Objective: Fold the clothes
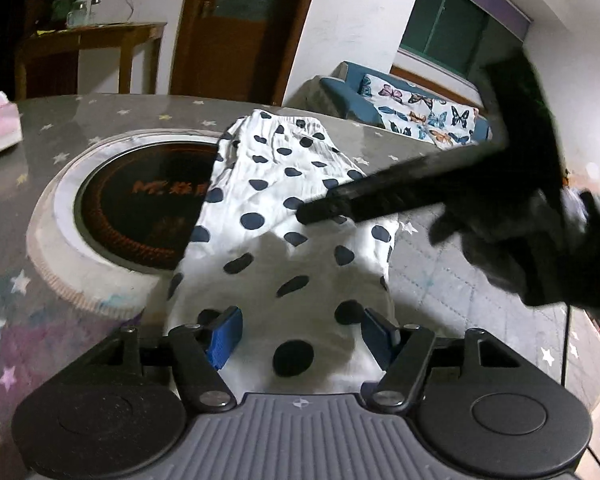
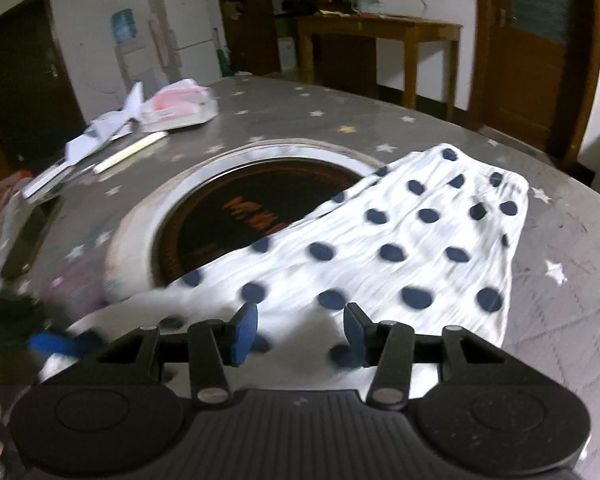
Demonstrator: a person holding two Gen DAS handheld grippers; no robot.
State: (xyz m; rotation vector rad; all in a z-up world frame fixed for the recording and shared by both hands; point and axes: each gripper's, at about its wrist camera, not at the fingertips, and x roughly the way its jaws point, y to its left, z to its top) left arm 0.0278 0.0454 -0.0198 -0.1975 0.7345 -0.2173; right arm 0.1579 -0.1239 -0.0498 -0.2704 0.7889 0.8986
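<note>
Two tongs [image 1: 302, 334] [image 2: 300, 330] gape over crinkled white dotted cloth [image 1: 300, 208]; round burner [image 2: 252, 220] half-covered

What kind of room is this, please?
Most likely a home living and dining room: a sofa with a butterfly cover, a fridge beside a water dispenser, and a dining table with a built-in cooker.

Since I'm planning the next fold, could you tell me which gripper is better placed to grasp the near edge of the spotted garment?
Probably the left gripper: its open jaws straddle the garment's near edge.
</note>
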